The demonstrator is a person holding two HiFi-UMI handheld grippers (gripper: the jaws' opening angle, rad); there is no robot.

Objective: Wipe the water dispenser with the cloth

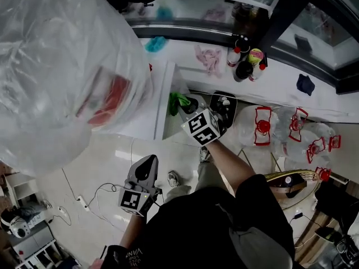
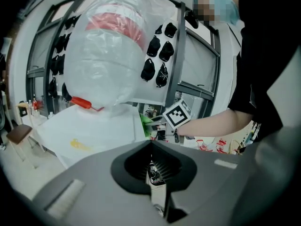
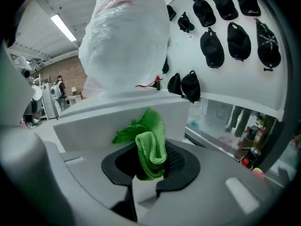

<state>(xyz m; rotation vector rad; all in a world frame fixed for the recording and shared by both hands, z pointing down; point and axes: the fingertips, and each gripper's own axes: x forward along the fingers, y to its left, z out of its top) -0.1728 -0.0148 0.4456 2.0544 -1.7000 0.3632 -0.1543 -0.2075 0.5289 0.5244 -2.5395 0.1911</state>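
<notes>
Right tool [image 3: 151, 167]: jaws clamped on a folded green cloth [image 3: 149, 142], which stands up out of the grip. The cloth sits just beside the upper side edge of the white water dispenser [image 3: 117, 114]; contact cannot be confirmed. The dispenser carries a large bottle wrapped in a clear plastic bag [image 1: 56, 66].

Left tool [image 2: 155, 175]: jaws together, nothing between them. In the head view it is held low over the tiled floor [image 1: 101, 167], well apart from the dispenser and pointing towards it.
</notes>
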